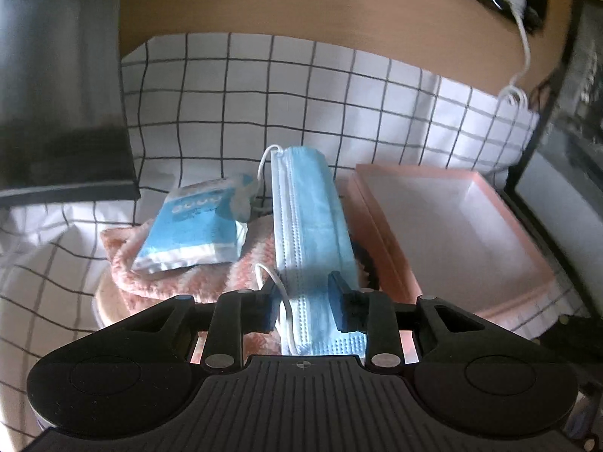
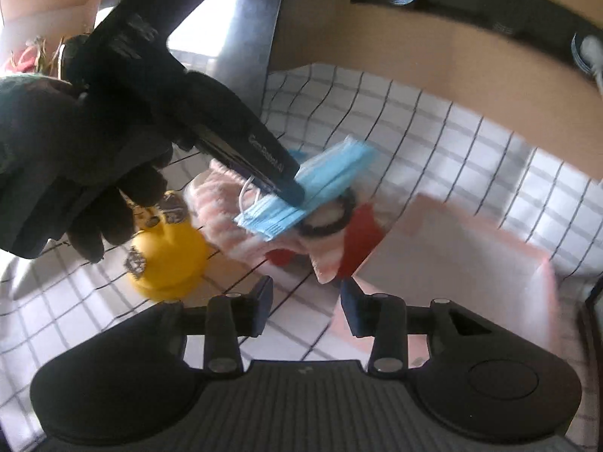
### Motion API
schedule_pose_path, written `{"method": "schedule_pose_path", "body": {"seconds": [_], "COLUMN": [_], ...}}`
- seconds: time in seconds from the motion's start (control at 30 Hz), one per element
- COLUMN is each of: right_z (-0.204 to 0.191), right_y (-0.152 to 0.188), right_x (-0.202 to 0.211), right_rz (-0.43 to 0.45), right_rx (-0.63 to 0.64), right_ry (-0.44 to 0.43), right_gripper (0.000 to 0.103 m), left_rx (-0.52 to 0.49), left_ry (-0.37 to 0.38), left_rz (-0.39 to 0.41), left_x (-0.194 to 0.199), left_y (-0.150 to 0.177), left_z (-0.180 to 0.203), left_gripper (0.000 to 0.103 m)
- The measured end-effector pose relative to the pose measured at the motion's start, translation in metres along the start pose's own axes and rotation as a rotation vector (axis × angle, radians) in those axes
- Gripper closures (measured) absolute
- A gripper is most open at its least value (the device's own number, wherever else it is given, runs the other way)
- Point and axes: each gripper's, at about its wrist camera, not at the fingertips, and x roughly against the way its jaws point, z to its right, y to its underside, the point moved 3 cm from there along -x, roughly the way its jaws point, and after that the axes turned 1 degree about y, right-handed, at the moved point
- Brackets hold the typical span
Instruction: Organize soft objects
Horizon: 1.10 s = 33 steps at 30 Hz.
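Note:
A stack of light blue face masks (image 1: 309,207) with white ear loops sits between the fingers of my left gripper (image 1: 303,299), which is shut on its near end. From the right wrist view the left gripper (image 2: 294,192), held by a dark-gloved hand (image 2: 56,158), carries the masks (image 2: 331,173) just above a pink fluffy cloth (image 2: 226,211). A blue tissue pack (image 1: 192,226) lies on that pink cloth (image 1: 169,275). My right gripper (image 2: 306,295) hangs open over the checked cloth, nothing between its fingers.
An open pink tray (image 1: 448,226) stands right of the pile, its rim (image 2: 471,222) also in the right wrist view. A yellow cap-like object (image 2: 169,260), a black ring (image 2: 328,226) and something red (image 2: 361,237) lie around the cloth. A dark box (image 1: 56,75) stands at the left; a white cable (image 1: 522,37) hangs at the back right.

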Motion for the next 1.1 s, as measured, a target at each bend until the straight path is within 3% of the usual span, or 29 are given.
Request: {"method": "schedule_pose_path", "body": {"seconds": [0.07, 0.27, 0.33, 0.47, 0.63, 0.73, 0.8, 0.97, 1.1], "right_z": [0.001, 0.024, 0.032, 0.054, 0.048, 0.037, 0.031, 0.029, 0.048], "right_y": [-0.006, -0.039, -0.047, -0.061, -0.056, -0.059, -0.061, -0.051, -0.034], "right_x": [0.003, -0.029, -0.048, -0.090, -0.111, -0.094, -0.085, -0.054, -0.020], "right_rz": [0.031, 0.053, 0.032, -0.053, -0.122, -0.087, -0.071, -0.041, -0.044], "right_rx": [-0.009, -0.121, -0.148, -0.304, -0.324, -0.280, -0.248, -0.187, -0.248], "right_ry": [0.002, -0.018, -0.033, -0.141, -0.172, -0.174, -0.165, -0.088, -0.070], "right_gripper": [0.070, 0.070, 0.070, 0.077, 0.093, 0.095, 0.095, 0.096, 0.096], "left_rx": [0.036, 0.083, 0.091, 0.169, 0.218, 0.185, 0.132, -0.047, -0.121], "left_ry": [0.008, -0.039, -0.053, -0.021, 0.065, 0.122, 0.136, -0.020, -0.036], "left_rz": [0.001, -0.021, -0.036, -0.027, 0.083, 0.130, 0.103, 0.010, -0.027], "left_x": [0.004, 0.013, 0.015, 0.021, 0.044, 0.050, 0.040, -0.001, -0.015], "left_y": [0.000, 0.005, 0.010, 0.020, 0.004, -0.016, -0.026, -0.024, -0.013], "left_z": [-0.010, -0.037, -0.046, -0.064, -0.068, -0.053, -0.035, 0.001, 0.005], "left_gripper": [0.079, 0.079, 0.079, 0.079, 0.079, 0.079, 0.079, 0.077, 0.075]}}
